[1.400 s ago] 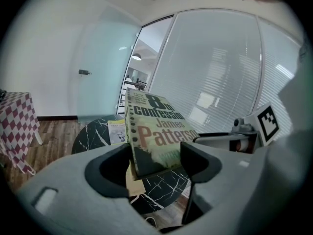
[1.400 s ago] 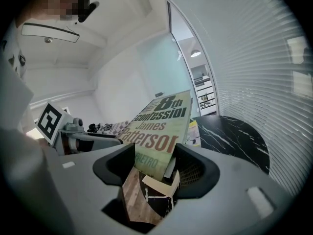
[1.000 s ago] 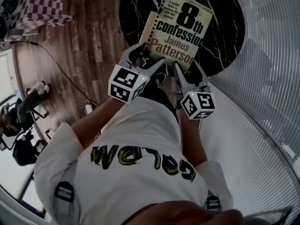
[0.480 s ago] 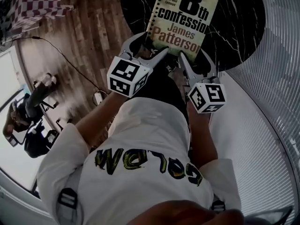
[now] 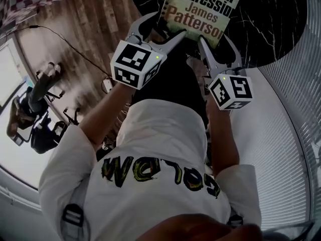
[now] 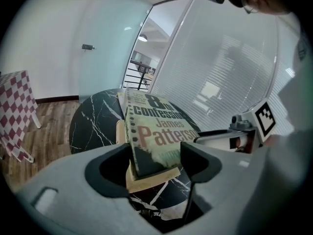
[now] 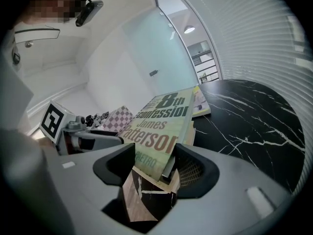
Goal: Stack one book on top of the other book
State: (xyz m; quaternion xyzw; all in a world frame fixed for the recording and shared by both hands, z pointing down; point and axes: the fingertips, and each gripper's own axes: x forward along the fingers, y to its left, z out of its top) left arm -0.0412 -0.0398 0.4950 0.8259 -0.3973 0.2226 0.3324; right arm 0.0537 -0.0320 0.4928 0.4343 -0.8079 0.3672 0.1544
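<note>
Paperback (image 5: 200,9) reading "8th confession / James Patterson" held tilted above the black marble surface (image 5: 271,29), left tongs (image 5: 165,28) and right tongs (image 5: 215,38) each clamped on a near corner (second book (image 7: 204,102) lies beyond, title unreadable).

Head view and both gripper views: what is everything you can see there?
paperback book: 1, green, red and black lettering, clamped by both tools
second book: 1, pale, flat on the table beyond it
round table: 1, black marble, ahead
checkered cloth: 1, red and white, left
floor: 1, brown wood, left of table
cable: 1, black, on the floor
slatted wall: 1, white, right
shirt: 1, white, the person's
left tool: 1, grey, shut on the book's left corner
right tool: 1, grey, shut on its right corner
</note>
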